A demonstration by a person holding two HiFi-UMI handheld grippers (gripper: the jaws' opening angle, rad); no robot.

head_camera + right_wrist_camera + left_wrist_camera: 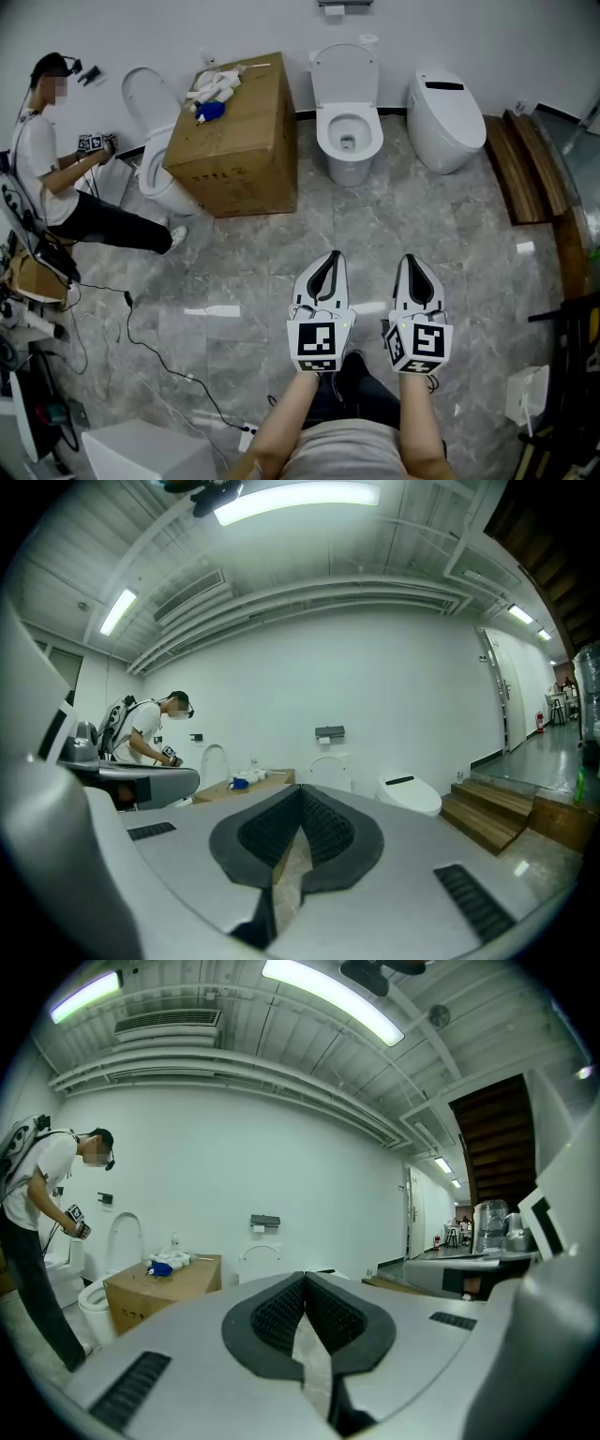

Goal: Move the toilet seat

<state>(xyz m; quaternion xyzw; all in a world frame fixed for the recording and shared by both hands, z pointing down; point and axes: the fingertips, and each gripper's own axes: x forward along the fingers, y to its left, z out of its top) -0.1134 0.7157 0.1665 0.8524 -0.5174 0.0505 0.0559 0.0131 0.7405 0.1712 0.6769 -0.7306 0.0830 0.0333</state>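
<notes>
A white toilet (pixel 348 131) stands against the far wall with its seat and lid (pixel 345 73) raised upright. Its raised lid (pixel 260 1258) shows small in the left gripper view, and the lid (pixel 328 769) shows again in the right gripper view. My left gripper (pixel 328 258) and right gripper (pixel 415 261) hang side by side over the marble floor, well short of the toilet and pointing toward it. Both are shut with nothing between their jaws. The left gripper's tip (pixel 303 1277) and the right gripper's tip (pixel 302 789) meet with no gap.
A large cardboard box (pixel 234 131) with rags on top stands left of the toilet. A closed smart toilet (pixel 445 117) is to its right. A person (pixel 47 159) bends over another toilet (pixel 155 141) at far left. Wooden steps (pixel 525 169) run along the right, and cables (pixel 141 347) cross the floor at left.
</notes>
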